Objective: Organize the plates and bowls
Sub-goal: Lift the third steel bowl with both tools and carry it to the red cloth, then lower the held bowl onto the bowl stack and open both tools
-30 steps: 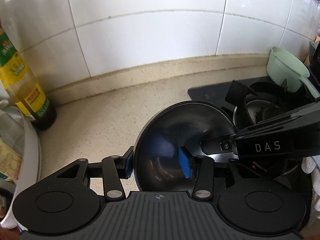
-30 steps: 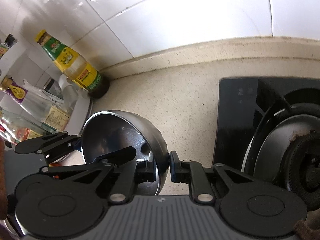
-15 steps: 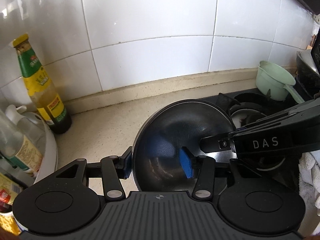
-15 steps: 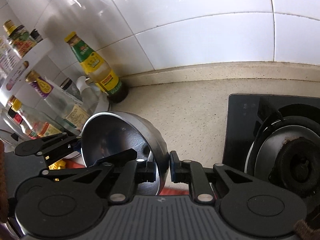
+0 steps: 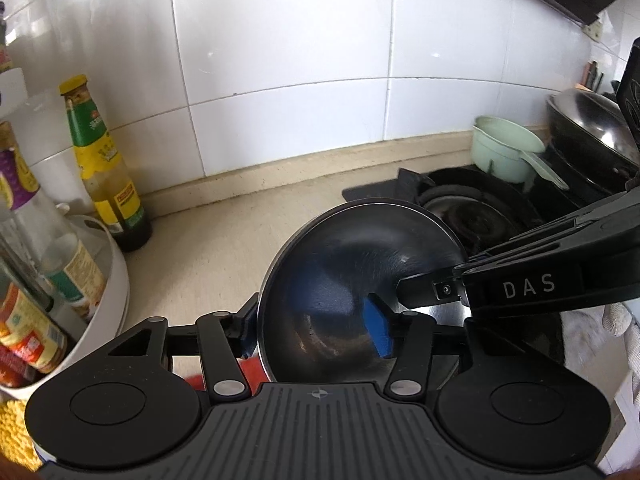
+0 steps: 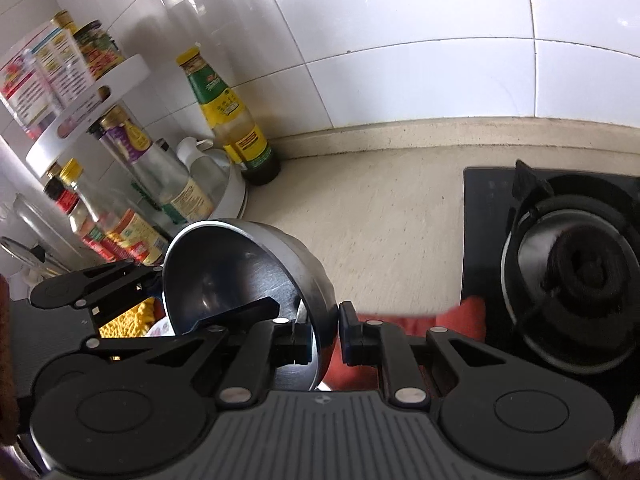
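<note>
Aloft, round polished steel bowl (image 5: 360, 272), right tongs (image 6: 325, 334) pinching its rim, left tongs (image 5: 316, 332) just loosening astride it.

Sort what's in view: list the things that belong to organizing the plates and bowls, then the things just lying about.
Job in hand: steel bowl, left gripper, right gripper.

Lying about: green-capped sauce bottle, white condiment rack, gas burner, mint-green ladle cup, black wok.

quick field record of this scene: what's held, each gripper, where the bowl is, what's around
held item: steel bowl, tilted, clear of the counter
right gripper: shut on the bowl's rim
left gripper: jaws just been opening, astride the opposite rim, pads not pressing
below: beige counter
right side: gas burner
left side: green-capped bottle, white condiment rack
</note>
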Demonstrator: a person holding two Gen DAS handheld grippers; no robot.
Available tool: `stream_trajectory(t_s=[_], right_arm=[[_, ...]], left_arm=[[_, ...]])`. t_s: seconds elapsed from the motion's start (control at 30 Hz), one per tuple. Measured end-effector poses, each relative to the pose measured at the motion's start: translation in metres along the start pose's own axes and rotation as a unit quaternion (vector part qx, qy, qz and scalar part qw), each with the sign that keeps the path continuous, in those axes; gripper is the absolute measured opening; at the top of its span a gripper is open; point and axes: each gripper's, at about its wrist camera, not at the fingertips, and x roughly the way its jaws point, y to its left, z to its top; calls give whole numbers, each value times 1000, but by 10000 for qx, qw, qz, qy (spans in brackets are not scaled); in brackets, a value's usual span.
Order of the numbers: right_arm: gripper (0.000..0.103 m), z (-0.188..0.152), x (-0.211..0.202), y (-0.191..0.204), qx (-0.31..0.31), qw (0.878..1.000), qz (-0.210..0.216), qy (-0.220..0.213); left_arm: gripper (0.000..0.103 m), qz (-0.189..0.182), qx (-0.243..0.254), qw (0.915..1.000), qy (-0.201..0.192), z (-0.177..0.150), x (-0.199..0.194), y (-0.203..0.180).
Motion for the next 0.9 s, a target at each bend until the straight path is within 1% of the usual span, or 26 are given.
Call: stream_trajectory(t_s=[0.17,0.47,0.67,0.9], right_arm=[[14,-26,-12,19,66,9999,-112,21],[14,-61,-20,26,241,9993,-249,165],[14,-71,-20,27,278,9990,-262,241],[14,-72,-19,27,226,9988,-290,334]], left_arm=[[62,-118,89,9999,28,-20,-14,-6],[62,-251,194,9994,169,-45,-22,-14],[64,-274,207,9992,210,-52,-24,-16],[65,-286,178,9991,251,-52,-20,-18]])
